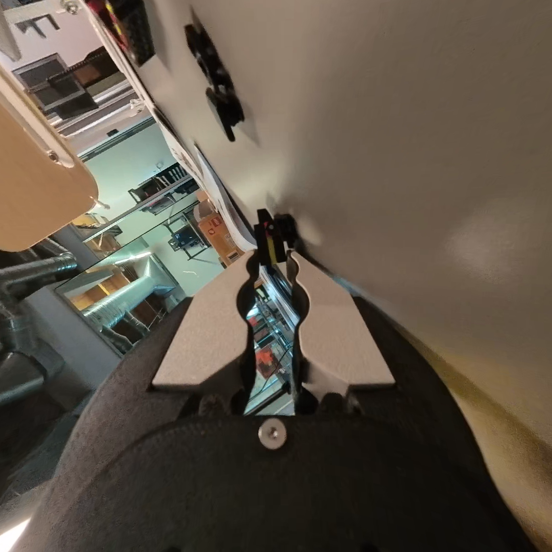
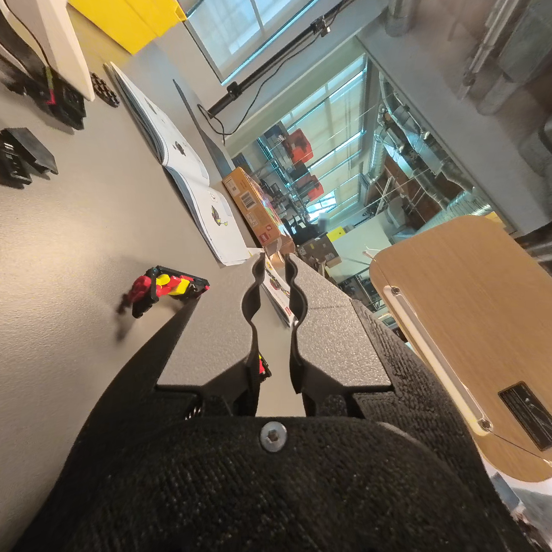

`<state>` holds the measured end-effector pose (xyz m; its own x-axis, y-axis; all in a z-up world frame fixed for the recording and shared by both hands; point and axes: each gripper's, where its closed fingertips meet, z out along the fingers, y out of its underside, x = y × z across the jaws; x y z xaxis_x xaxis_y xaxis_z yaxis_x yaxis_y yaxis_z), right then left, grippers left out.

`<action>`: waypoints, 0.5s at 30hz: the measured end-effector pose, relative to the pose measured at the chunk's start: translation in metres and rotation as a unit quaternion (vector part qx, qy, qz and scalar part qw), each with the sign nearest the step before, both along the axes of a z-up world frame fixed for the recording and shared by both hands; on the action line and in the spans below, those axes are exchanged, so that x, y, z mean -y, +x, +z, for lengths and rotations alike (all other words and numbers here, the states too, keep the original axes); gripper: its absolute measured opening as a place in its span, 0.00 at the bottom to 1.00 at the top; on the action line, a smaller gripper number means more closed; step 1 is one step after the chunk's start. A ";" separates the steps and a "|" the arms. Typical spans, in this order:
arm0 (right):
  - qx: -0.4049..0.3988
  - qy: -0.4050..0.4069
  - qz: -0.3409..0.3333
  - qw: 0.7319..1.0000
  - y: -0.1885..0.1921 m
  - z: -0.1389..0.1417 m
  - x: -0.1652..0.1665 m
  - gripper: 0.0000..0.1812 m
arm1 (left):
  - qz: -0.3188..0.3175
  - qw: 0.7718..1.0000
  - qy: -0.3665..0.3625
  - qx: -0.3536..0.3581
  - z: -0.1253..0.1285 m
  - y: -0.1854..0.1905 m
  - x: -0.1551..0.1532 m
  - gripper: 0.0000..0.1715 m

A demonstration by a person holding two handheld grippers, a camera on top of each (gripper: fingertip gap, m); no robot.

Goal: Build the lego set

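In the left wrist view my left gripper [image 1: 273, 255] is rolled on its side against the grey table [image 1: 418, 149]. It is shut on a thin black Lego piece with a yellow and pink stripe [image 1: 270, 239]. A blurred black part [image 1: 285, 227] sits right behind that piece. The same gripper shows at the top left of the right wrist view [image 2: 59, 44], over a black Lego assembly [image 2: 64, 103]. My right gripper [image 2: 274, 257] is narrowly open and empty. A small red, yellow and black build [image 2: 167, 286] lies on the table to its left.
Loose black Lego parts [image 2: 21, 158] and a black round plate [image 2: 104, 89] lie on the table, and a blurred black assembly [image 1: 215, 80] too. An open instruction booklet [image 2: 185, 167], a Lego box [image 2: 254, 206] and a yellow bin [image 2: 131, 21] line the far edge. A wooden panel [image 2: 466, 328] stands beyond. The left gripper's tips are roughly 20 cm from the right gripper's. Between my right fingertips and the wooden panel [image 2: 466, 328] there is roughly 35 cm.
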<state>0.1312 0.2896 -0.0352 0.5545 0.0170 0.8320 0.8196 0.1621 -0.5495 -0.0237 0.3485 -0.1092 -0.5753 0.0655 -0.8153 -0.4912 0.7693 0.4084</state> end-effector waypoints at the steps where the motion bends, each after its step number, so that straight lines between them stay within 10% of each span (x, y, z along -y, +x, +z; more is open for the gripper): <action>1: 0.000 0.001 -0.001 1.000 0.000 0.000 0.000 0.06 | 0.003 1.000 0.001 -0.011 0.000 0.000 0.000 0.10; 9: -0.015 0.003 0.009 1.000 0.000 0.003 0.002 0.06 | 0.056 0.990 -0.070 -0.107 0.004 -0.025 0.002 0.23; 15: -0.019 0.005 0.014 1.000 -0.001 0.004 0.004 0.06 | 0.097 0.927 -0.361 0.033 0.043 -0.052 0.050 0.27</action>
